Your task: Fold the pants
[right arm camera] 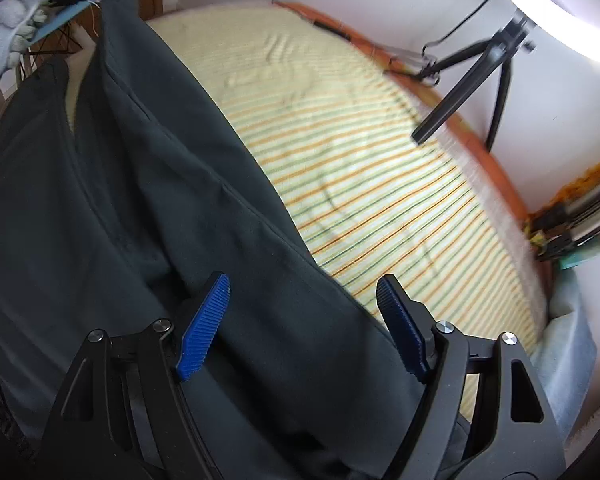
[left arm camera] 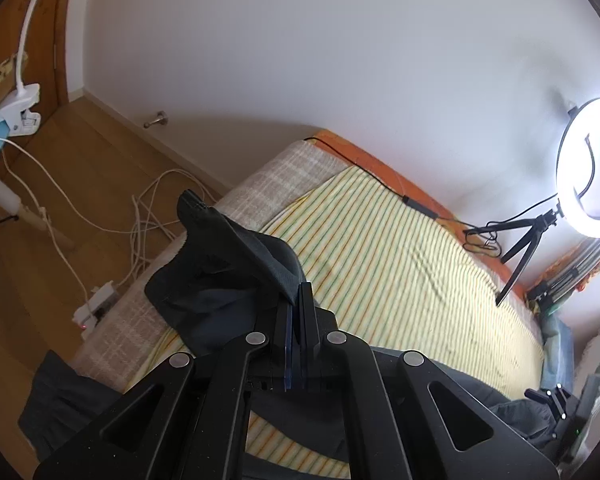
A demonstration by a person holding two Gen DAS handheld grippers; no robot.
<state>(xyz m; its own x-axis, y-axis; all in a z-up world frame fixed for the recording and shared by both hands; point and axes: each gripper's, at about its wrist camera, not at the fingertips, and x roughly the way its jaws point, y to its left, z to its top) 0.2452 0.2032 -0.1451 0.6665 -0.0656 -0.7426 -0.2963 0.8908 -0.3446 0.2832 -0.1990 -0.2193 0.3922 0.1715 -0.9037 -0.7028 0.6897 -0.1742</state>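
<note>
Dark grey pants (right arm camera: 140,200) lie along the left side of a bed with a yellow striped sheet (right arm camera: 380,168). In the right wrist view my right gripper (right arm camera: 303,278) hangs open just above the pants. Its blue pads (right arm camera: 204,328) stand wide apart and press on nothing; the cloth's edge runs between them. In the left wrist view my left gripper (left arm camera: 298,294) is shut on a fold of the pants (left arm camera: 220,264). That cloth is raised off the sheet (left arm camera: 400,264) and bunches up to the left of the fingers.
A lit ring light (left arm camera: 592,168) on a small black tripod (right arm camera: 480,68) stands on the bed's far side by the white wall. White cables (left arm camera: 148,216) and a power strip (left arm camera: 96,304) lie on the wooden floor beside the bed. A stack of things (right arm camera: 580,220) sits at the bed's right end.
</note>
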